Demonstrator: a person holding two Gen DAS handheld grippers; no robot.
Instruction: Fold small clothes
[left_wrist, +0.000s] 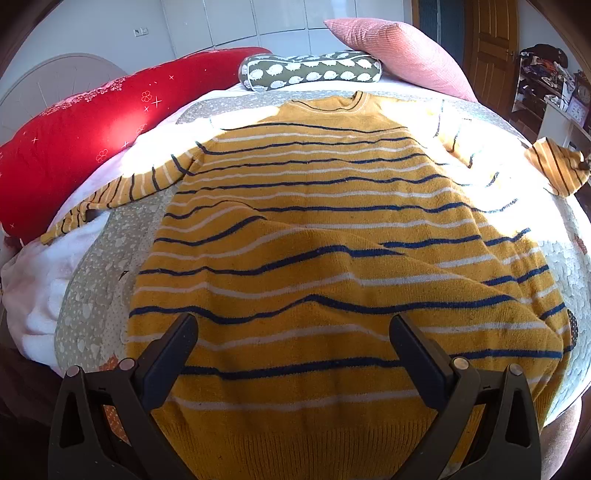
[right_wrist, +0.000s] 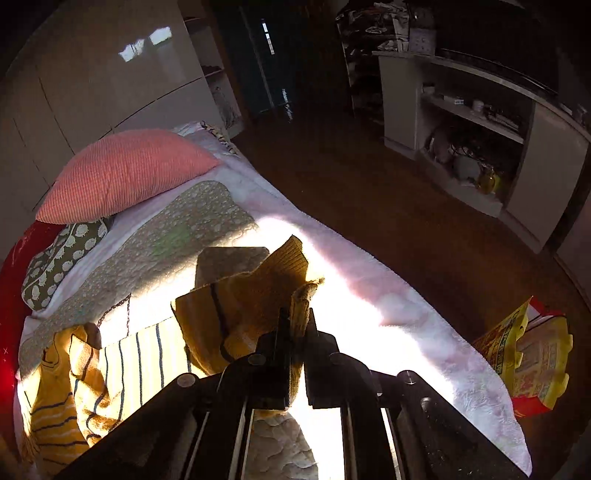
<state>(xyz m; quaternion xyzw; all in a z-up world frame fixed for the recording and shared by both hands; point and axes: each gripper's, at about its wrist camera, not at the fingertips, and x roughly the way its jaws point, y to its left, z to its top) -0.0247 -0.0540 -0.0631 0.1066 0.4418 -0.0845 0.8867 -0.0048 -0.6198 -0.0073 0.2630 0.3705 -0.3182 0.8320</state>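
Observation:
A mustard-yellow sweater (left_wrist: 314, 229) with blue and white stripes lies spread on the bed, collar at the far end, both sleeves out to the sides. My left gripper (left_wrist: 293, 332) is open above the sweater's hem, holding nothing. My right gripper (right_wrist: 297, 317) is shut on the sweater's right sleeve cuff (right_wrist: 301, 295) and holds it lifted above the bed; the sleeve (right_wrist: 236, 302) bunches in front of it. The lifted cuff also shows at the right edge of the left wrist view (left_wrist: 557, 166).
A grey patterned quilt (left_wrist: 110, 266) covers the bed. A red bolster (left_wrist: 92, 122), a green sheep-print pillow (left_wrist: 310, 70) and a pink cushion (left_wrist: 402, 55) lie at the head. The bed edge (right_wrist: 424, 325) drops to a dark floor with a yellow bag (right_wrist: 532, 354) and shelves (right_wrist: 461, 122).

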